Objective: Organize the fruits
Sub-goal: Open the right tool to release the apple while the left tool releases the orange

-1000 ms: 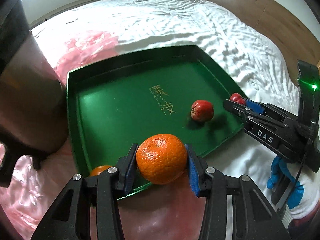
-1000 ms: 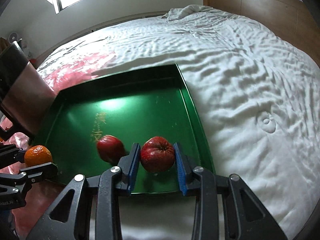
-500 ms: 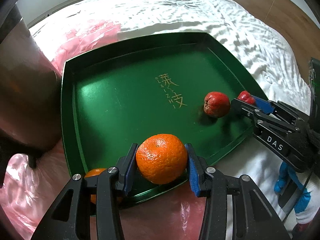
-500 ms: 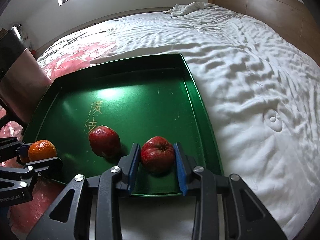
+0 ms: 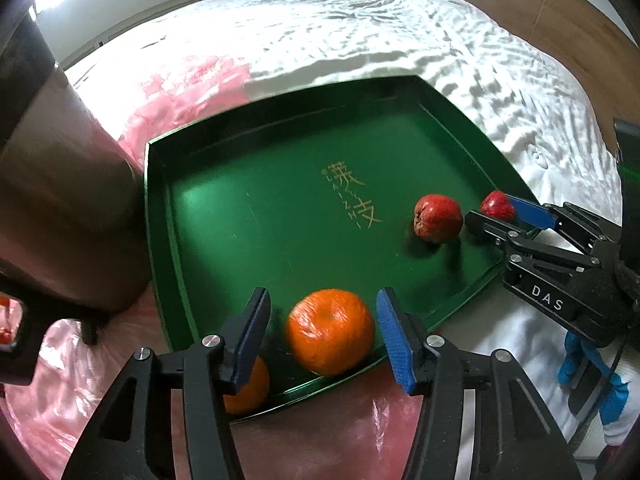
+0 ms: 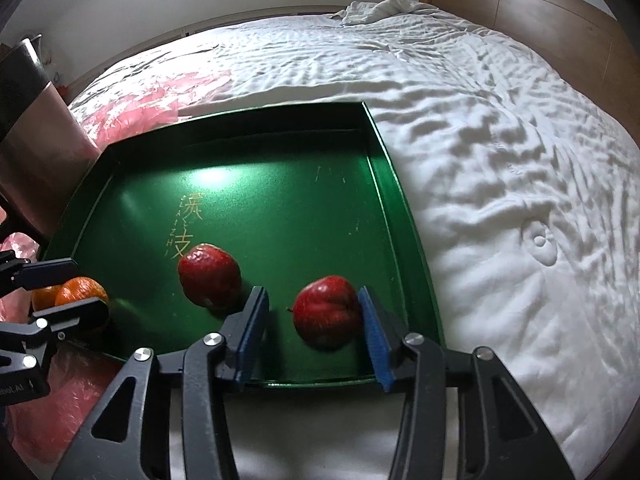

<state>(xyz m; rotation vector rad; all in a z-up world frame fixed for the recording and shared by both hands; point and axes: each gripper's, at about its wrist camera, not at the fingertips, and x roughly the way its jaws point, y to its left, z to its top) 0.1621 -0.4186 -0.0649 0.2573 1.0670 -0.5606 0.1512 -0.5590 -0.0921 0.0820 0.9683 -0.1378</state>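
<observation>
A green tray (image 5: 280,240) lies on the bed. An orange (image 5: 330,330) rests near the tray's front edge between the jaws of my left gripper (image 5: 322,300), which are opening, with a gap on either side. A second orange (image 5: 248,384) is half hidden behind the left finger. In the right wrist view a red fruit (image 6: 326,312) sits on the tray (image 6: 280,200) between the opening jaws of my right gripper (image 6: 312,296), close to the right pad and well apart from the left one. Another red fruit (image 6: 208,276) lies just to its left.
A tall metal container (image 5: 60,200) stands against the tray's left side. Pink plastic sheeting (image 5: 180,92) covers the bed there and under the tray's front. White rumpled bedding (image 6: 500,160) stretches to the right, with a wooden headboard (image 6: 540,32) behind.
Both grippers have opened. The orange has left the left pads and sits lower on the tray; the red fruit now lies free on the tray between the right jaws.
</observation>
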